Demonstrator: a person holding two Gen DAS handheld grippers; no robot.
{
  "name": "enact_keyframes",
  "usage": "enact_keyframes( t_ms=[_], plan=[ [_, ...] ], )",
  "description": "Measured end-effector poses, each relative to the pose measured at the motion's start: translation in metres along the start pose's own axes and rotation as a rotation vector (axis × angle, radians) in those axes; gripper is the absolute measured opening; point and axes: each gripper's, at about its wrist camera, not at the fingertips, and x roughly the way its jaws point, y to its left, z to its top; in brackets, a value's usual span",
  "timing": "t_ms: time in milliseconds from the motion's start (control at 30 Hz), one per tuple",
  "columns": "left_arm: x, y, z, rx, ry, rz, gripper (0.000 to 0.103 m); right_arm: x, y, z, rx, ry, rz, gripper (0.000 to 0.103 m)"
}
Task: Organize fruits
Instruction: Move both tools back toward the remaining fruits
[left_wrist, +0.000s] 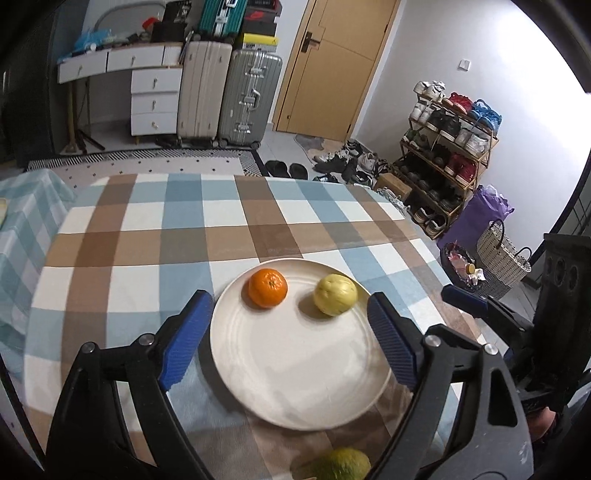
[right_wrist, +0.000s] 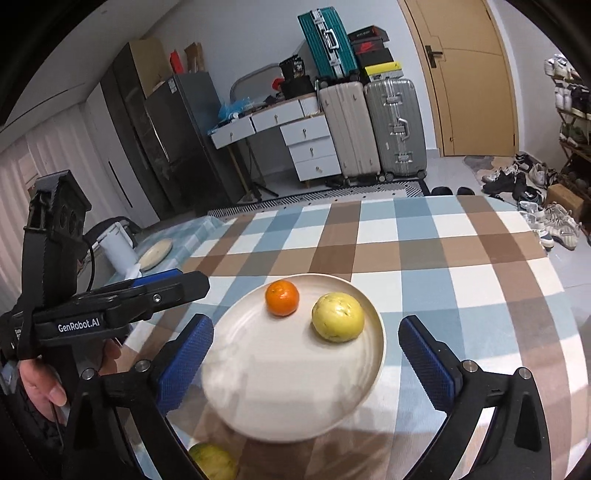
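A: Left gripper (left_wrist: 290, 334) — jaws stood wide apart, nothing between the pads. The white plate (left_wrist: 295, 387) lay just ahead of and below its fingers, on the checked tablecloth (left_wrist: 147, 229).

B: Same for the right gripper (right_wrist: 304, 356). Jaws spread wide, empty. Both tools hung over the near rim of the plate, apart from the fruit.

A: Reading of that: both fruits sat free on the plate, and neither tool touched them. The spread jaws looked like a release posture, or readiness for the next pick. Cannot tell which.

B: The orange mandarin (left_wrist: 267, 288) sat at the far side of the plate from the left gripper, slightly left of its centre line. Skin bright, dimpled, stem scar facing up.

A: The yellow fruit (left_wrist: 335, 294) sat beside it, toward the right finger, close to the plate's rim. Not touching the mandarin. Pale yellow, roundish, small dark specks on the skin in the right wrist view.

B: A third, a green-yellow fruit (left_wrist: 341, 465), lay off the plate, beneath the grippers at the near edge. Partly hidden, mottled. Likely the one left to place.
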Motion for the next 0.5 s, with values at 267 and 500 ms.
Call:
enact_keyframes(
  t_ms=[267,500],
  plan=[
    [-0.056,-0.019,-0.026,0.009,-0.044,0.019,0.102,-0.05,0.03,-0.02,-0.031,-0.06,0.007,0.103],
    [-0.096,-0.028,-0.053,0.019,-0.061,0.04,0.102,-0.082,0.054,-0.041,-0.073,-0.107,-0.021,0.103]
  ],
)
